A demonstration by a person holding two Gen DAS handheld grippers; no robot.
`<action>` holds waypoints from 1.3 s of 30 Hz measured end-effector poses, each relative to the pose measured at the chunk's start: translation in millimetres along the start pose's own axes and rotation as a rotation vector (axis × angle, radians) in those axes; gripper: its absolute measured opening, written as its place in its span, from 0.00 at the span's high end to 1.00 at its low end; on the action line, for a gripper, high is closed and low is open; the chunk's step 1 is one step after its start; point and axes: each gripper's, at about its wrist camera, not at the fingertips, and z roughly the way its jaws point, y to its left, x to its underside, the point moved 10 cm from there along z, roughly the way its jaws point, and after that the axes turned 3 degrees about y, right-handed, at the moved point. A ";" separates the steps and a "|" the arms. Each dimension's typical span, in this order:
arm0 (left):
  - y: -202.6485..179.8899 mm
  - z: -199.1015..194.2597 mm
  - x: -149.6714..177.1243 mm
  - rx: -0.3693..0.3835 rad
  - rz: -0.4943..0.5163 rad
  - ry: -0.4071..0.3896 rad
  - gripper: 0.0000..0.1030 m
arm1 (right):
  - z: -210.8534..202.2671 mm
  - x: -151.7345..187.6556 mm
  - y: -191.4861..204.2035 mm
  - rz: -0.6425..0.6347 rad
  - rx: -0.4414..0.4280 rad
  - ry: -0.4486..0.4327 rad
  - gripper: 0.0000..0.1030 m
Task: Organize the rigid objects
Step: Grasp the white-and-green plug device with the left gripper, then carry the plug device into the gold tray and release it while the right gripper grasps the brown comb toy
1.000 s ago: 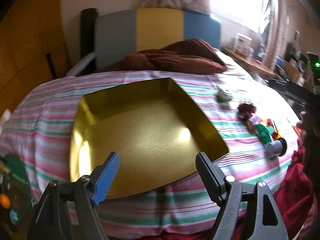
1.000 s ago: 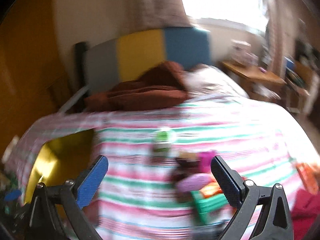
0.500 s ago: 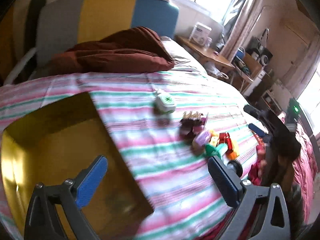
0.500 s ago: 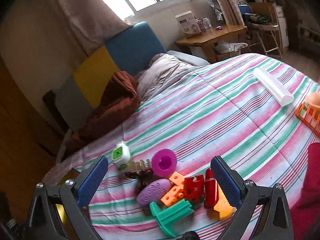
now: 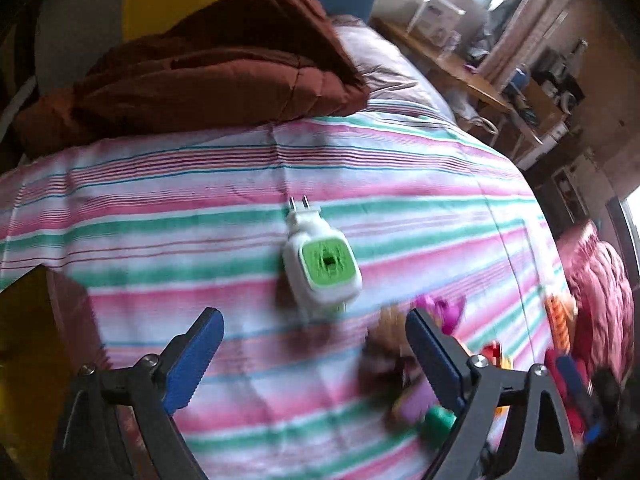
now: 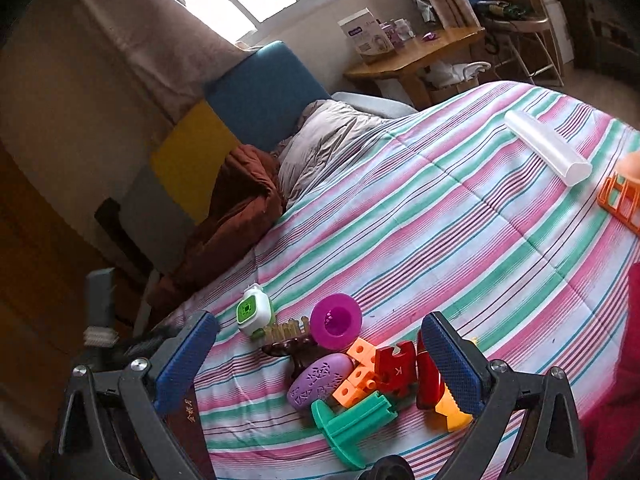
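A white plug-in device with a green face [image 5: 322, 266] lies on the striped bedspread, just ahead of my open, empty left gripper [image 5: 314, 346]; it also shows in the right wrist view [image 6: 253, 312]. A blurred pile of toys [image 5: 420, 364] sits to its right. My right gripper [image 6: 320, 354] is open and empty over that pile: a purple cup [image 6: 336, 322], purple oval [image 6: 320, 380], orange blocks [image 6: 358, 372], red piece [image 6: 398, 364], green piece [image 6: 352, 422] and a brown comb-like item [image 6: 292, 344]. The gold tray's edge [image 5: 24, 340] is at the left.
A brown quilt [image 5: 192, 72] and a grey pillow [image 6: 332, 140] lie at the bed's head. A clear tube [image 6: 546, 148] and an orange crate [image 6: 622, 200] rest on the far right of the bed. A wooden desk [image 6: 420, 52] stands beyond.
My left gripper has swung right off the gold tray and closed in on the white plug device. My right gripper has held over the toy pile since half a second ago.
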 end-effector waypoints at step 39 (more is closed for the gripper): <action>100.5 -175.5 128.3 -0.057 0.011 -0.273 0.48 | 94.4 50.6 82.6 -0.398 0.090 0.318 0.11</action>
